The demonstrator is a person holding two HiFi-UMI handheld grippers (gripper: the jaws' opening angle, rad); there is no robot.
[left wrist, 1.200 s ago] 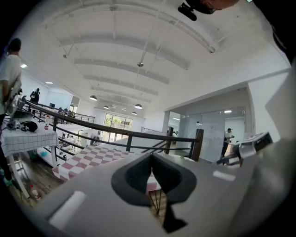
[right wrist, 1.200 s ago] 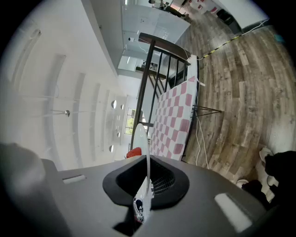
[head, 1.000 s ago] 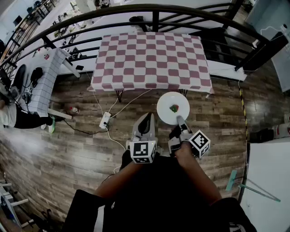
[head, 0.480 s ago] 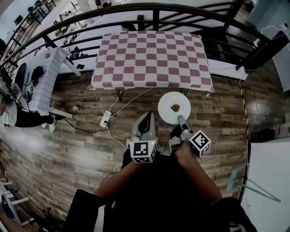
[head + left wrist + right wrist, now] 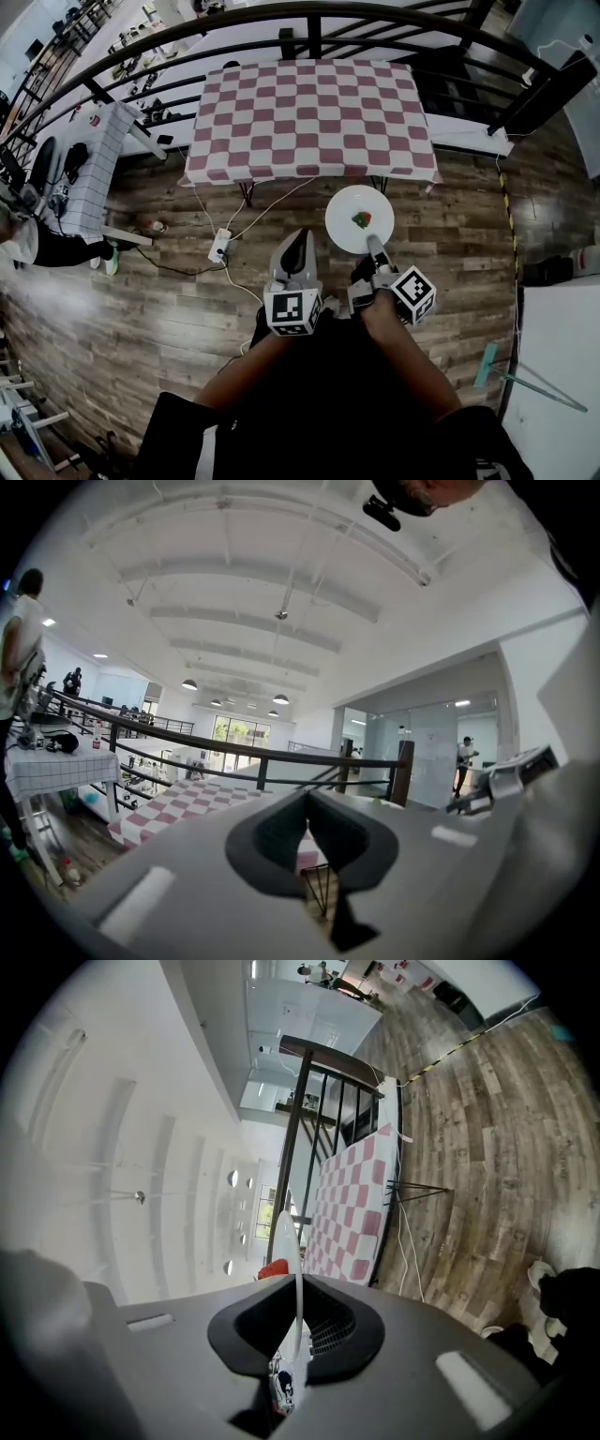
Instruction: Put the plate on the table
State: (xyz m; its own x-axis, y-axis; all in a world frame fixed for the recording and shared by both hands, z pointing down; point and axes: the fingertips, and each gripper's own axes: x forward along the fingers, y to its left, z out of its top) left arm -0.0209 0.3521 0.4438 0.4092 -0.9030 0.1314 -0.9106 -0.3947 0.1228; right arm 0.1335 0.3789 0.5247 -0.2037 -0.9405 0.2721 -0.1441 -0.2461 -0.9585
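White plate [image 5: 345, 211], clamped by its near rim in my right gripper [image 5: 374, 244], hangs over the wood floor [image 5: 459, 234], just short of the checked table [image 5: 309, 117] and its near edge. A small red-and-green thing [image 5: 361, 222] sits on it. My left gripper [image 5: 296, 242] hovers just beside, jaws together on nothing. The black railing [image 5: 281, 13] curves behind the table's far edge.
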